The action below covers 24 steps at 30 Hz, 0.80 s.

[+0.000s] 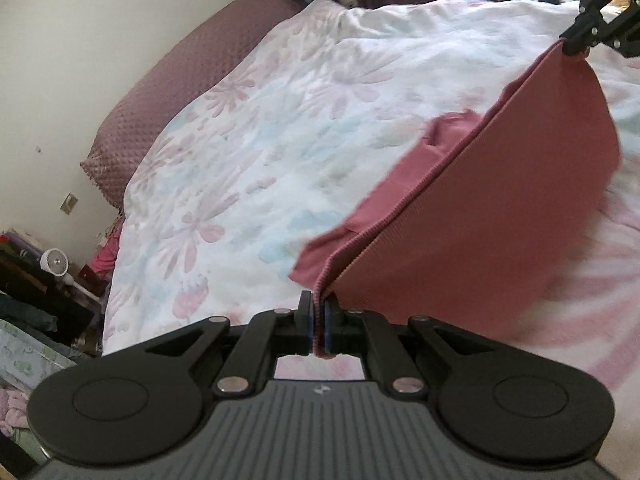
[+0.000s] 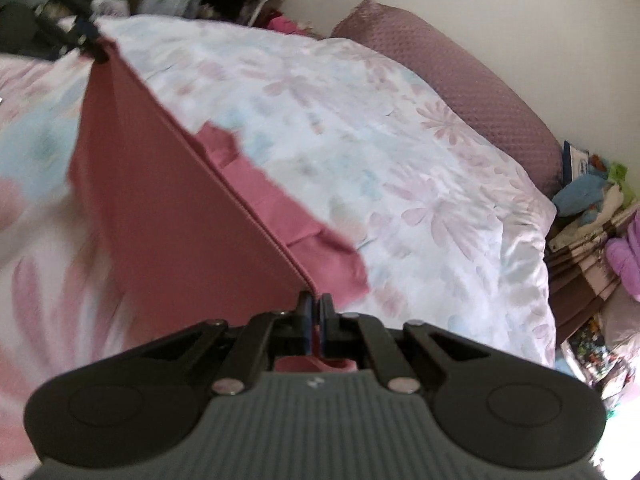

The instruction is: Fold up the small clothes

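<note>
Tool in each hand pinches one end of a pink garment's ribbed hem, lifting it above the bed.

Left tool (image 1: 319,322) and right tool (image 2: 315,320) are clenched on the garment (image 1: 472,216), stretched taut between them so it hangs flat, probably ready to fold onto the floral blanket (image 1: 248,128).

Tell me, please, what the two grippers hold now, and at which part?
Both hold one pink garment by its ribbed edge: the left gripper at one end, the right gripper at the other, jaws shut on it.
</note>
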Available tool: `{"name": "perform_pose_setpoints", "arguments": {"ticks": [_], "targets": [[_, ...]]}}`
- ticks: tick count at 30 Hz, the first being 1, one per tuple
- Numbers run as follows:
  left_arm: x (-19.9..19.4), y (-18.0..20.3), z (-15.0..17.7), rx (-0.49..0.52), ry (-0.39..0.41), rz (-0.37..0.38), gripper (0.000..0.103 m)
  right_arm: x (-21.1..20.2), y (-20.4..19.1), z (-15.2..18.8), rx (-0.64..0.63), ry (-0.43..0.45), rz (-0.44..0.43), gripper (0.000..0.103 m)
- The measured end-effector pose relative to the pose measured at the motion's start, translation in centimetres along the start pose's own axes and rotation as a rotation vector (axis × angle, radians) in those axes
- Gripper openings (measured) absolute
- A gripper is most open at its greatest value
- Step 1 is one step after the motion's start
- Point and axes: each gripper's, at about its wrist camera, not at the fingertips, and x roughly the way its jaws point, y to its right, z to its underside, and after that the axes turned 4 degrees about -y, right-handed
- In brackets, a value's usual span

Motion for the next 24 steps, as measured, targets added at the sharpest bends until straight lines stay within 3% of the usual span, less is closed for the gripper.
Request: {"name": "perform_pose_setpoints", "arguments": {"ticks": [9,17,22,23,24], "targets": [[11.7,-3.6,-3.8,-0.033,-0.083,0.029,0.004,13.1,6.0,-6.2,0.048,-0.051,0.003,0.0],[21.5,-3.8,-3.9,-0.057,-0.156,0.088,0.006,26.0,7.6,-6.7,0.116,-0.138,-0.042,0.0],[24.6,-3.6,-3.1,-0.112,-0.172,0.095,0.026,31.0,7.3,-5.8,0.166,-0.171,-0.046,0.001],[24.8,-3.7,-2.7,-0.138,-0.167,0.08,0.031,31.5,7.3,-5.6,0.184,-0.17,-0.032,0.011],[25.0,-4.1,-2.7,-0.163,-0.165,0.064,0.041,31.6,7.4,-5.3,0.205,-0.166,-0.022,0.03]]}}
